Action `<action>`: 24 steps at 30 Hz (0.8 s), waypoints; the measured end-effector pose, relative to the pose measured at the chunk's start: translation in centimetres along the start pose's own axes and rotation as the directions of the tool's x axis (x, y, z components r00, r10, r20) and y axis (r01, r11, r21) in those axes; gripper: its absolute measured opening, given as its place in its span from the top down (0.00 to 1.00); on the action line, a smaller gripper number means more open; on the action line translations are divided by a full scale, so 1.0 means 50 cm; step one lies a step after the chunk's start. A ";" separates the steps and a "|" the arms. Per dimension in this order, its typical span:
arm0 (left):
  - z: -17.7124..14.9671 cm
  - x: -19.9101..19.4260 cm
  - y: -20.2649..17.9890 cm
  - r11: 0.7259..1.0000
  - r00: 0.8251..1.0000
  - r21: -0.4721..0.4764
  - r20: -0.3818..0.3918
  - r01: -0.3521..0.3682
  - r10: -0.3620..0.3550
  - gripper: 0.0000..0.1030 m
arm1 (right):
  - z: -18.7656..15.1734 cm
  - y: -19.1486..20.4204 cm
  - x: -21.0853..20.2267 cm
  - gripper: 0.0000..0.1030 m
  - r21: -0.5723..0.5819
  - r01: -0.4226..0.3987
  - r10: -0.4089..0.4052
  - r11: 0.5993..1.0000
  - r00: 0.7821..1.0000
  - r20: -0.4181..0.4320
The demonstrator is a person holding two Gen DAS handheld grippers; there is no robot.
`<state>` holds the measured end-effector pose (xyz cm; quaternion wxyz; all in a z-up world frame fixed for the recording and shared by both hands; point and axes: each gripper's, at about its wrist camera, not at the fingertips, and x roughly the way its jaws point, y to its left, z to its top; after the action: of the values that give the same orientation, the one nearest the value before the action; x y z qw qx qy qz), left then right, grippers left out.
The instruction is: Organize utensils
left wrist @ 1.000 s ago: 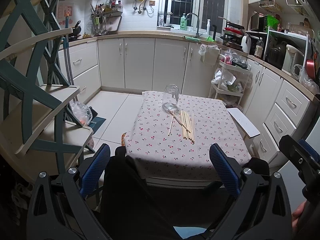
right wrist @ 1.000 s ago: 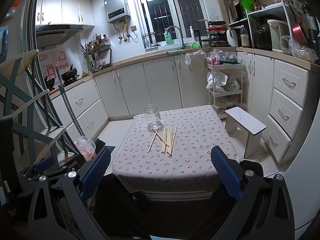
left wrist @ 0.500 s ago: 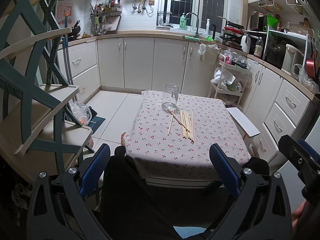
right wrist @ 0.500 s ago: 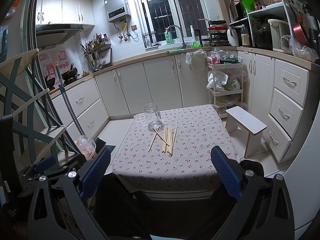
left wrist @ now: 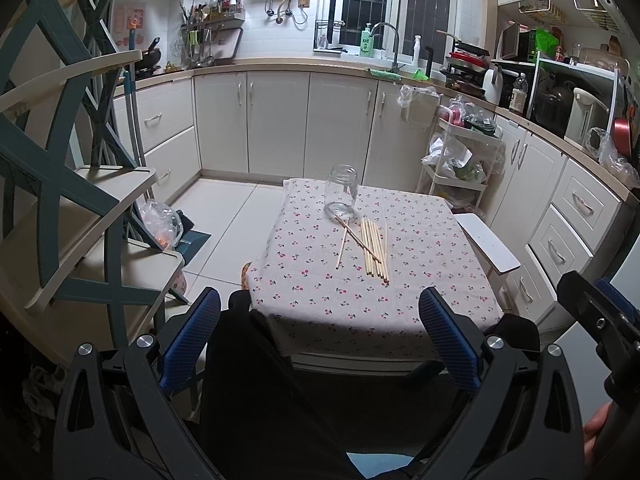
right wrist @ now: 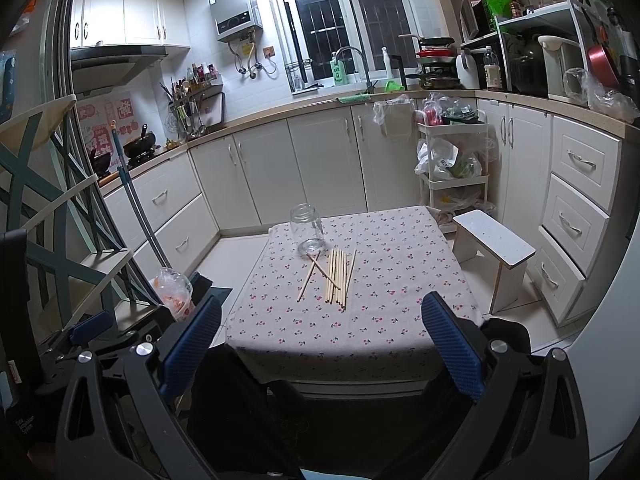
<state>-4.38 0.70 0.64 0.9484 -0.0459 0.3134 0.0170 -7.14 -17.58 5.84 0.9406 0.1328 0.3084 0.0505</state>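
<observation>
Several pale wooden chopsticks lie loose on a small table with a cherry-print cloth; two cross at the left of the bunch. An empty clear glass jar stands upright just behind them. They also show in the right wrist view: chopsticks, jar, cloth. My left gripper is open and empty, held well short of the table's near edge. My right gripper is open and empty, also short of the table; it shows at the right edge of the left wrist view.
A teal and cream shelf unit stands to the left. A white stool is right of the table, with a trolley of bags behind it. White cabinets line the walls. A bag lies on the floor at left.
</observation>
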 end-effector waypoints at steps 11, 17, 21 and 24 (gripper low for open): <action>0.023 0.188 0.023 0.998 0.992 -0.043 -0.113 0.045 -0.050 0.07 | 0.010 -0.031 0.143 0.07 0.015 0.023 -0.022 1.000 0.996 -0.086; 0.069 0.352 0.031 0.993 0.986 -0.106 -0.154 0.051 -0.067 0.07 | 0.019 -0.069 0.283 0.07 0.016 0.045 -0.042 0.999 0.987 -0.157; 0.099 0.491 0.009 0.990 0.974 -0.124 -0.206 0.066 -0.091 0.08 | 0.019 -0.103 0.381 0.07 0.014 0.061 -0.056 0.998 0.972 -0.228; 0.119 0.592 -0.023 0.994 0.971 -0.092 -0.226 0.063 -0.082 0.09 | 0.013 -0.130 0.445 0.07 0.026 0.079 -0.069 0.997 0.958 -0.279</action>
<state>22.98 0.25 -12.18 0.9030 -0.0991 0.4178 -0.0099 11.21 -20.03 -8.09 0.8867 0.1300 0.4428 0.0278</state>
